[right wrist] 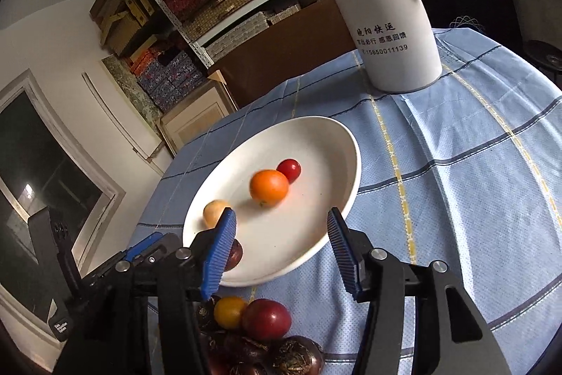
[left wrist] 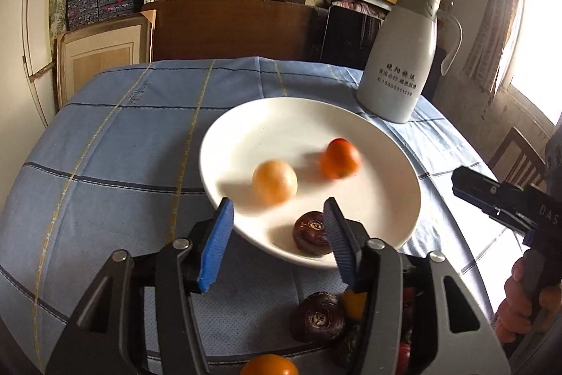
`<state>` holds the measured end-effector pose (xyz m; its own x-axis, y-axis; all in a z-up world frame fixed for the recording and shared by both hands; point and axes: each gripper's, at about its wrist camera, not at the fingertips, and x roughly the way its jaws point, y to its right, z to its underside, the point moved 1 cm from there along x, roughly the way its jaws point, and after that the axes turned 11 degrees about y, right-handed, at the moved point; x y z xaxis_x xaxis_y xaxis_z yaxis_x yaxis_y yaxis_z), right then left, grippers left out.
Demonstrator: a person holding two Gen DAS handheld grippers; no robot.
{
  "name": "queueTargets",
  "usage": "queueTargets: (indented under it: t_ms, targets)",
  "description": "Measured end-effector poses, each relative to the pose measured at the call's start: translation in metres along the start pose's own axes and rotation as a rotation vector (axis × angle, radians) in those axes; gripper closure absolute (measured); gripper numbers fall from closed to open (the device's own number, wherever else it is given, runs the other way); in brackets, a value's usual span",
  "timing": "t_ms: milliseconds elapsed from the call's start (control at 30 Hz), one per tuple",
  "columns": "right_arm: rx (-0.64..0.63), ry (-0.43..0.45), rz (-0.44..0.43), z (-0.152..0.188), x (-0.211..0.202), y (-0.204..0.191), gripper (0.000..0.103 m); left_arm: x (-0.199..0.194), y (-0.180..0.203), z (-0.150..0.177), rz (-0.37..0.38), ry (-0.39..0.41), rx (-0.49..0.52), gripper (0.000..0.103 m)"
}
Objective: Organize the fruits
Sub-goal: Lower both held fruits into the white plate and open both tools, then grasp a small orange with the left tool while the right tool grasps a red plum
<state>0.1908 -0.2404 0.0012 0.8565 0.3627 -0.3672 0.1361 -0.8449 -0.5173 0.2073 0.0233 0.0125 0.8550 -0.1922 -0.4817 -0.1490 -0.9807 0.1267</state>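
four fruits sit on the round white ceramic plate [right wrist: 337, 143]: a pale yellow round fruit [left wrist: 274, 181], an orange round fruit [right wrist: 269, 187], a small red tomato [right wrist: 289, 169] and a dark brown water chestnut [left wrist: 312, 233] nr its front rim. left gripper [left wrist: 279, 241] and right gripper [right wrist: 281, 252] hover over that rim, both spread wide w/ nothing between the pads. more fruit (a loose heap) [right wrist: 260, 333] lies just in front of the plate.
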Motion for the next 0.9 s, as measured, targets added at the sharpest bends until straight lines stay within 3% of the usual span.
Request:
queueTargets:
  t_ms: [400, 600, 700, 900]
  targets:
    - [-0.018, -0.058, 0.020, 0.028, -0.014, 0.003, 0.043, -0.039, -0.032, 0.039, -0.068, -0.025, -0.070, 0.035]
    - [0.012, -0.098, 0.003, 0.038, -0.017, 0.004, 0.041, -0.066, -0.039, 0.062, -0.064, -0.045, -0.082, 0.034]
    - [0.032, -0.106, 0.010, 0.038, -0.016, 0.007, 0.041, -0.079, -0.035, 0.076, -0.057, -0.056, -0.066, 0.020]
    - [0.049, -0.112, 0.004, 0.038, -0.015, 0.009, 0.040, -0.081, -0.014, 0.084, -0.023, -0.067, 0.017, 0.019]
